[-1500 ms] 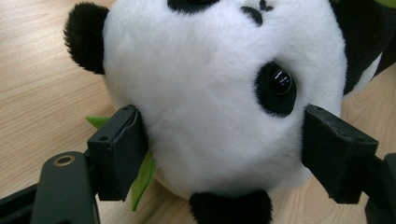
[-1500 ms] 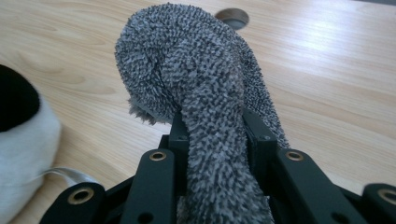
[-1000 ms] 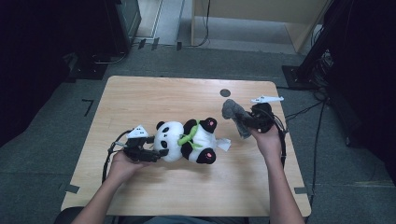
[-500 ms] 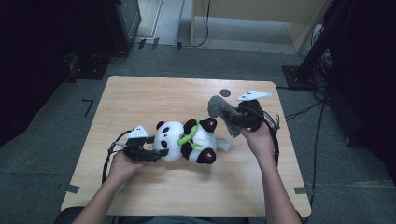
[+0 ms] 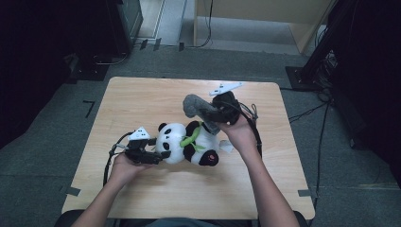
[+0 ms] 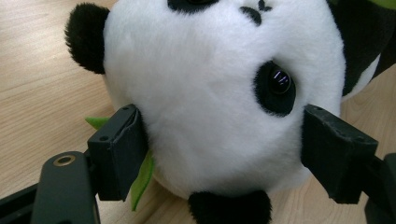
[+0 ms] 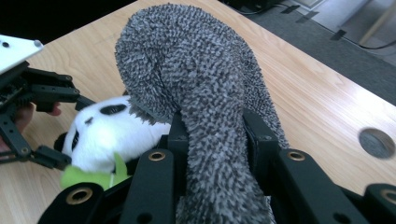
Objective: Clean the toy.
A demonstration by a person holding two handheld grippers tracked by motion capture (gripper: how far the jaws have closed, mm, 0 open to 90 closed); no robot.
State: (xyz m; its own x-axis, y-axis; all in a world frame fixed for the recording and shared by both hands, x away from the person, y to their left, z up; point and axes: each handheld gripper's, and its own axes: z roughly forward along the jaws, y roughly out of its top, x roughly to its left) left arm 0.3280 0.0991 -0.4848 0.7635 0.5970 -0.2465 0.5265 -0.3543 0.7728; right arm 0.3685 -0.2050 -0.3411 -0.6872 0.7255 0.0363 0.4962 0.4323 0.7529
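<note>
Both grippers work together: my left gripper [image 5: 158,157] clamps the panda's head [image 6: 219,93] steady on the table [image 5: 142,99], while my right gripper [image 5: 213,116] pinches the grey sock [image 7: 205,107] above its body to dress it.

My plush panda [image 5: 189,143] lies on its side on the worktop [image 5: 142,99]; my fuzzy grey sock [image 5: 199,109] is held just above it

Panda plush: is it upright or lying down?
Lying down: the panda plush rests lengthwise on the table, head between the left tool's jaws.
</note>
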